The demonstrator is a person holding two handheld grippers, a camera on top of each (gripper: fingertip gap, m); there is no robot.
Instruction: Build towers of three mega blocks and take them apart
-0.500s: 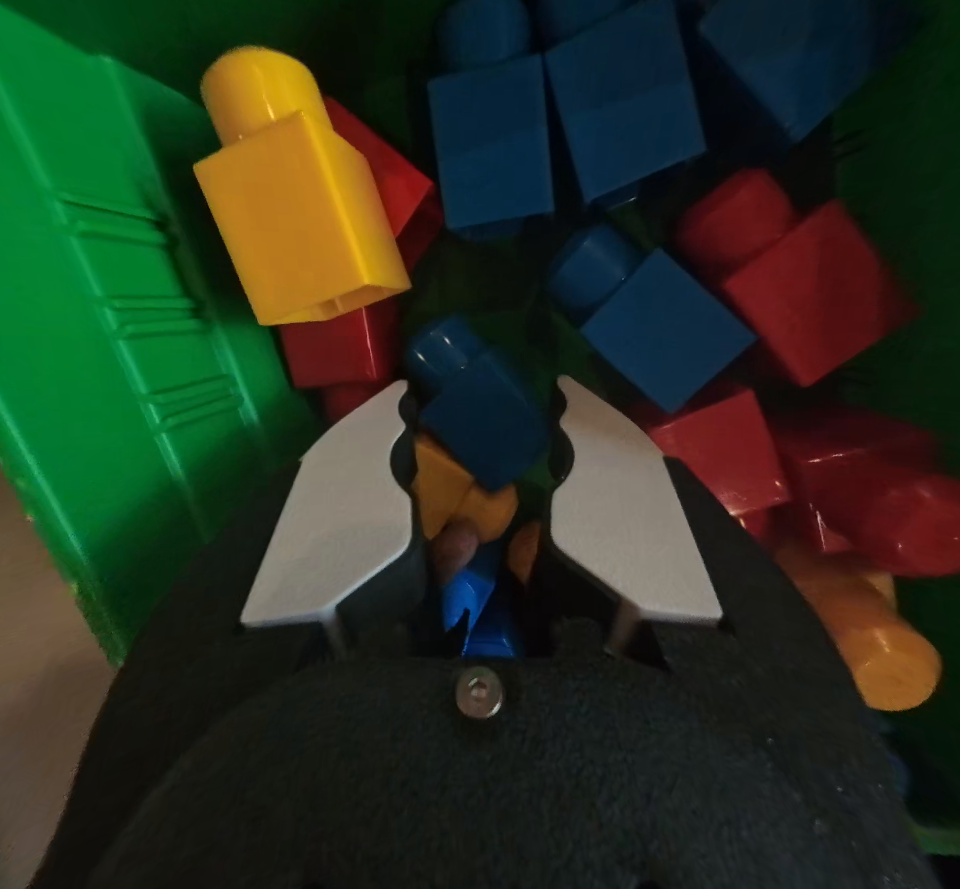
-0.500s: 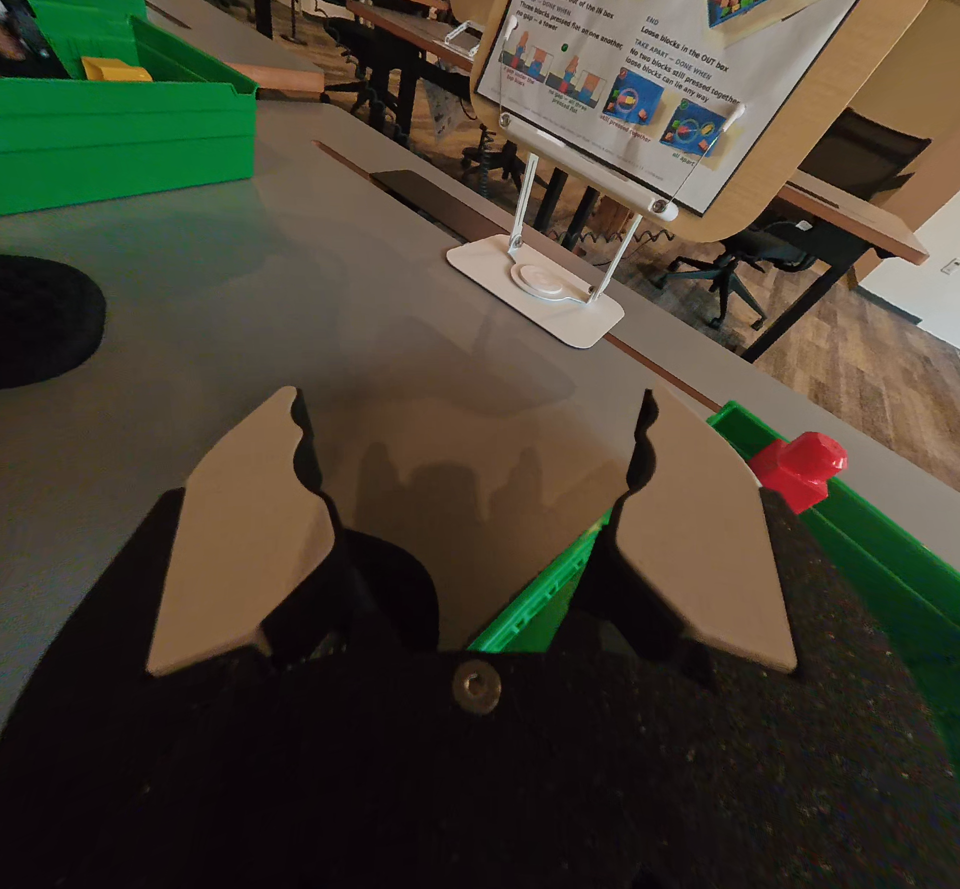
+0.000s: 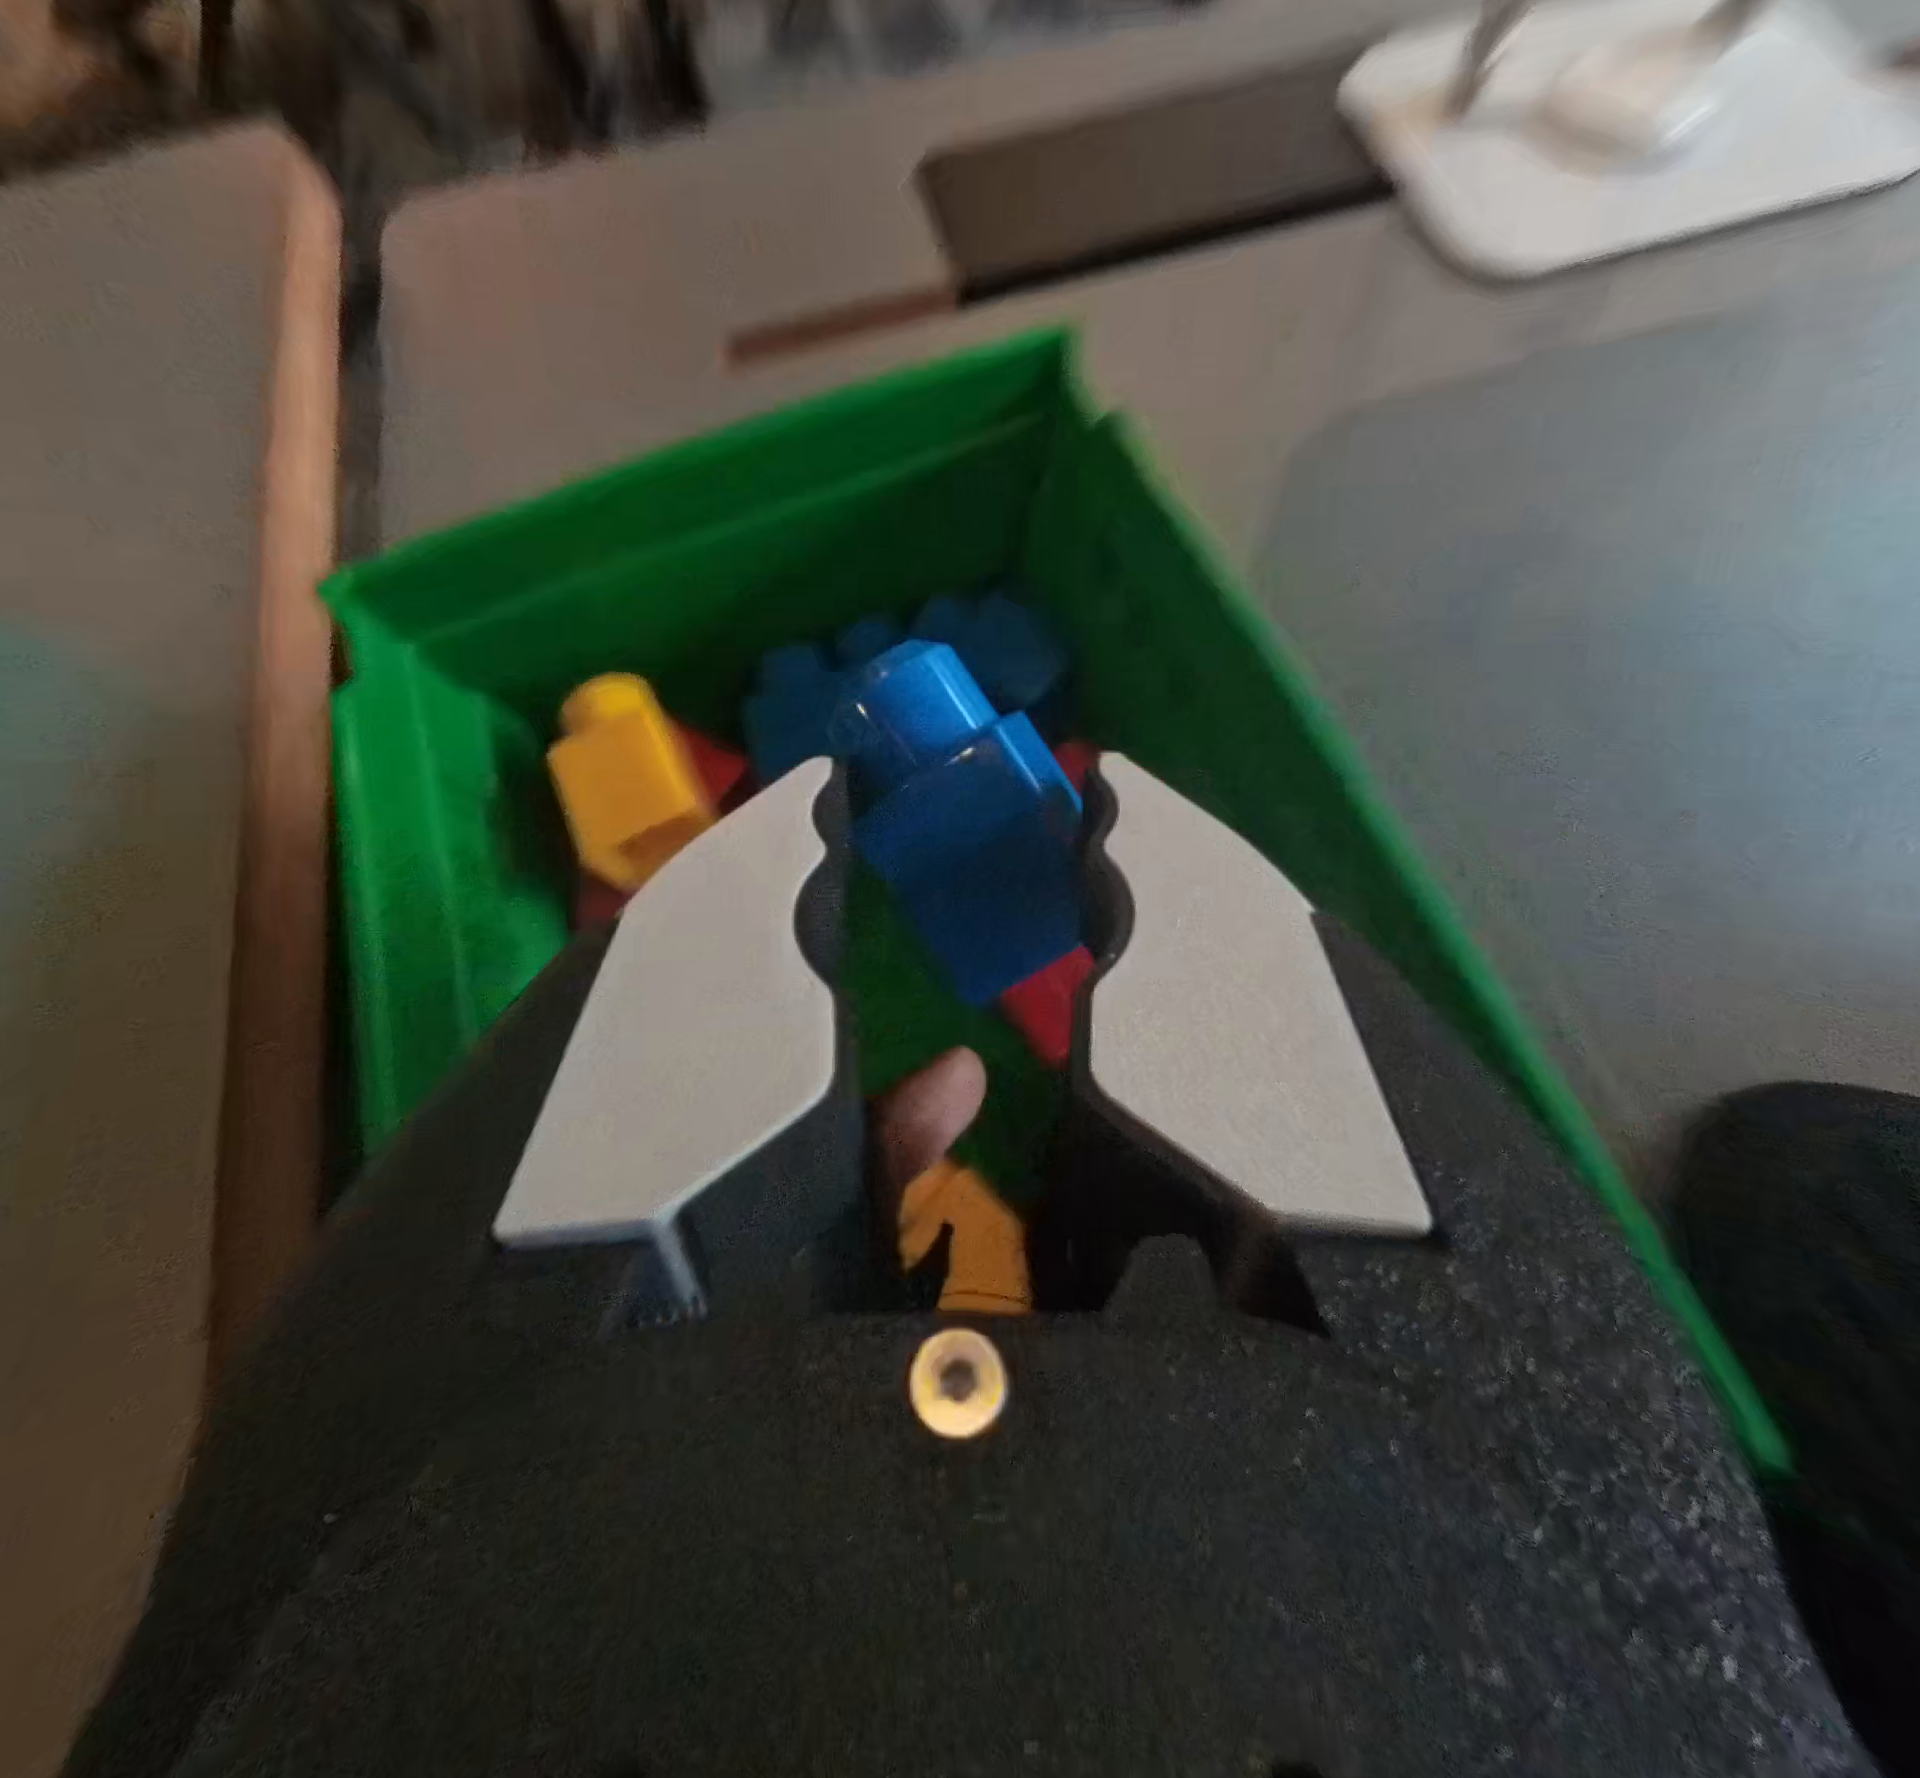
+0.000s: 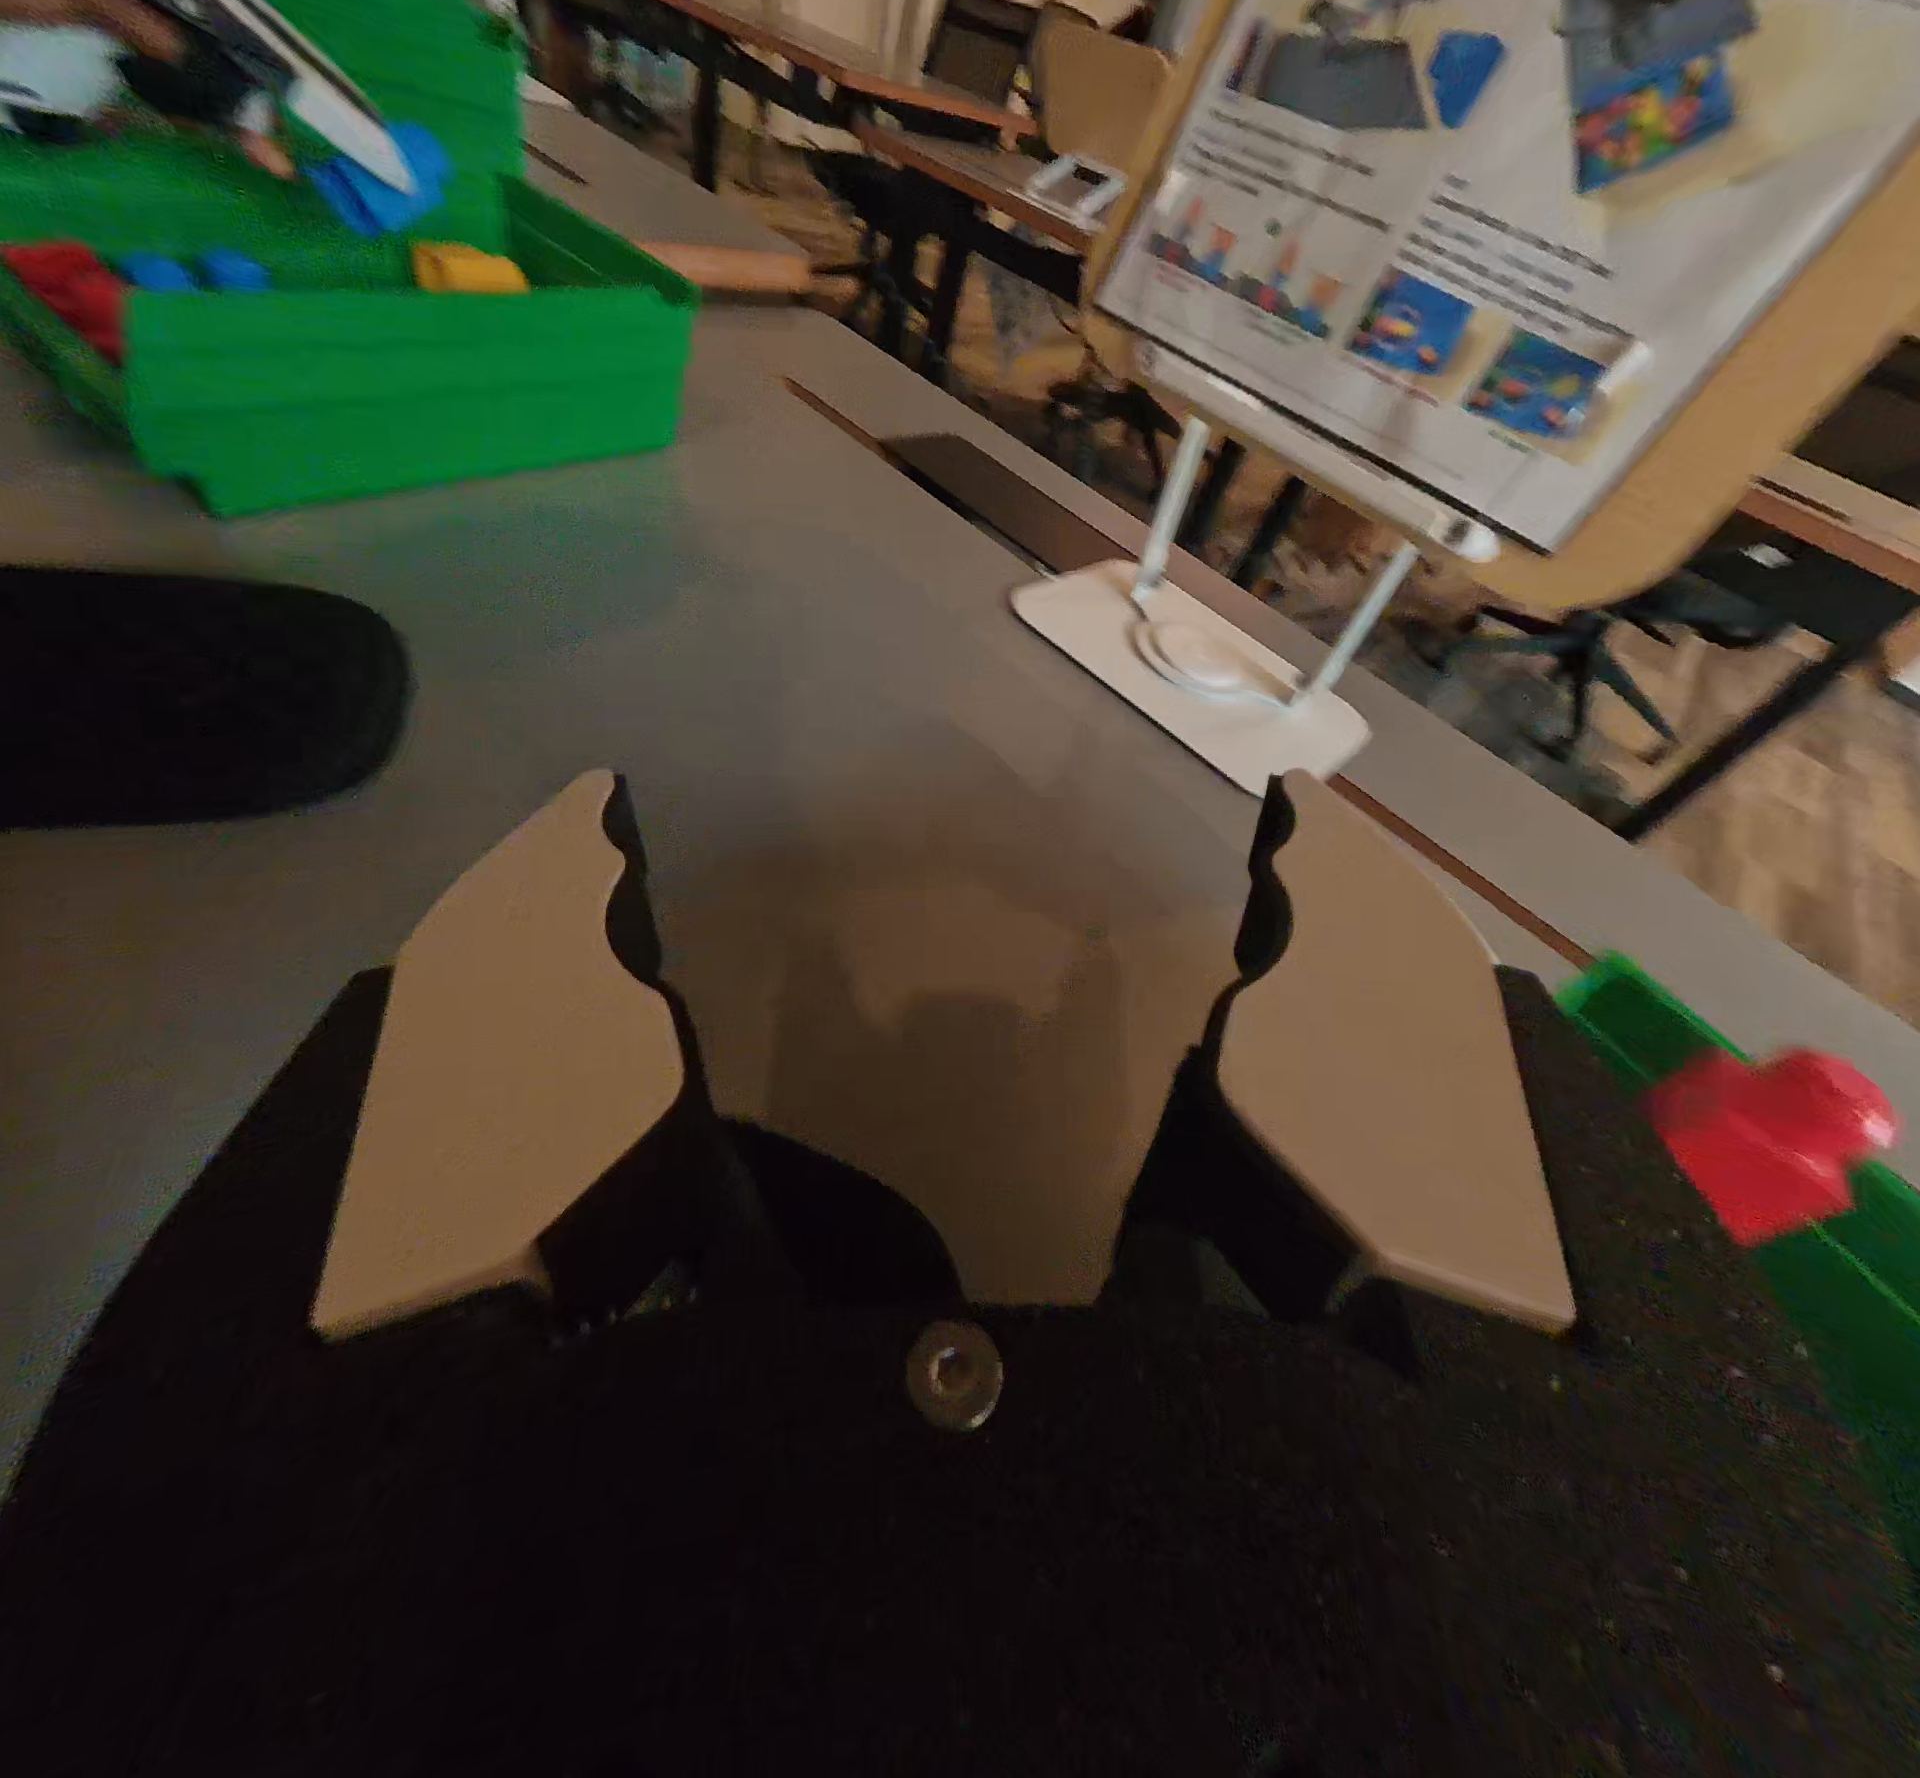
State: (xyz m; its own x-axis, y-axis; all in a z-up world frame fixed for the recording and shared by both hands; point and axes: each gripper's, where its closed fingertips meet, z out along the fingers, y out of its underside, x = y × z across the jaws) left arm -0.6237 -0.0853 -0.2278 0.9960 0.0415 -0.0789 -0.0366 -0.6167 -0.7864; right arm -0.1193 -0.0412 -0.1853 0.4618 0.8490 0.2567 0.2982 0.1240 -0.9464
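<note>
Gripping 1 blue block (image 3: 961, 861) above the green bin (image 3: 727, 523) at frame centre, the left tongs (image 3: 961, 793) are closing narrowly on it. The right tongs (image 4: 940, 897) are gaping wide and empty over the bare grey tabletop (image 4: 831, 585). No tower is showing yet, so building seems to be just starting; a red block (image 4: 1766, 1146) is waiting at the right edge.

The left gripper (image 3: 961, 819) now holds the blue block (image 3: 961, 835) lifted clear above the green bin (image 3: 717, 523).
</note>
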